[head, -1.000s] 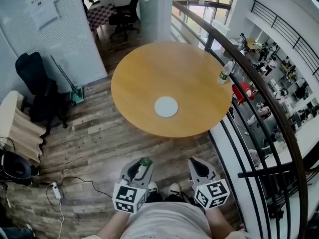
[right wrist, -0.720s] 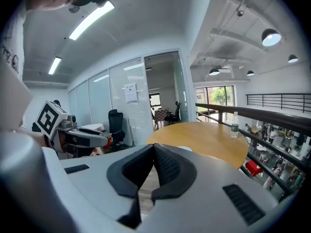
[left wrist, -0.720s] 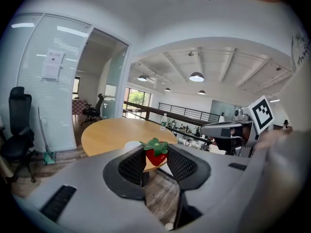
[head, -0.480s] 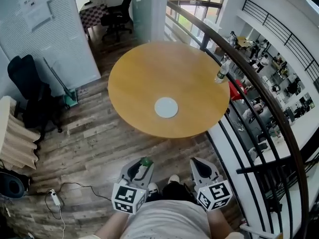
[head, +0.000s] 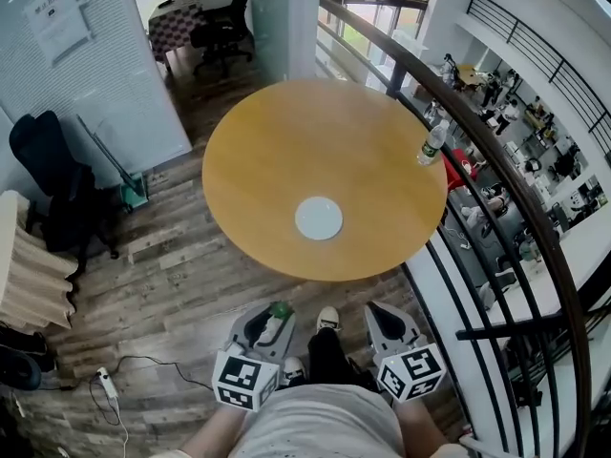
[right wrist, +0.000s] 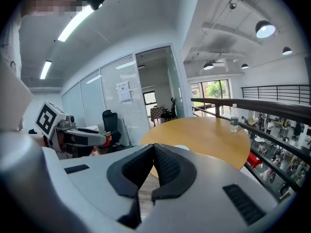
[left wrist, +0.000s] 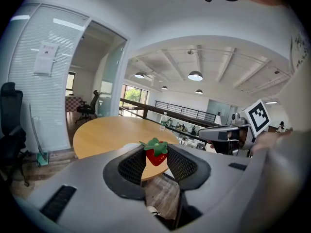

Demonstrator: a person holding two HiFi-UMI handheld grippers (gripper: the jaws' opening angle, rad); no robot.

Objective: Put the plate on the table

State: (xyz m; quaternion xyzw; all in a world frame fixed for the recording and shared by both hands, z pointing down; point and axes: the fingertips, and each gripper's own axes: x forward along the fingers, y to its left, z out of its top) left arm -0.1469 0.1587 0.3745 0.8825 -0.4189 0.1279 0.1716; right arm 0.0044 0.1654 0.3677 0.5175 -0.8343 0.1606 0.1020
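Left tongs (head: 275, 313), clamped on a strawberry (left wrist: 156, 157), and closed right tongs (right wrist: 154, 148) were held low, short of the desk (head: 286, 141).

Round table (head: 305, 132) lies open except plate (head: 319, 218) and bottle (head: 431, 143) by railing (head: 520, 208)

Plate (head: 319, 218) lies on the table (head: 277, 132), near side — bottle (head: 432, 142) at right edge.

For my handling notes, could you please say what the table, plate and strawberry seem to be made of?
The table: wood or wood-look laminate, smooth satin; even amber top, faint sheen.
The plate: plain white, smooth; ceramic or plastic, cannot tell.
The strawberry: probably toy plastic; uniform glossy red, moulded green leaves.
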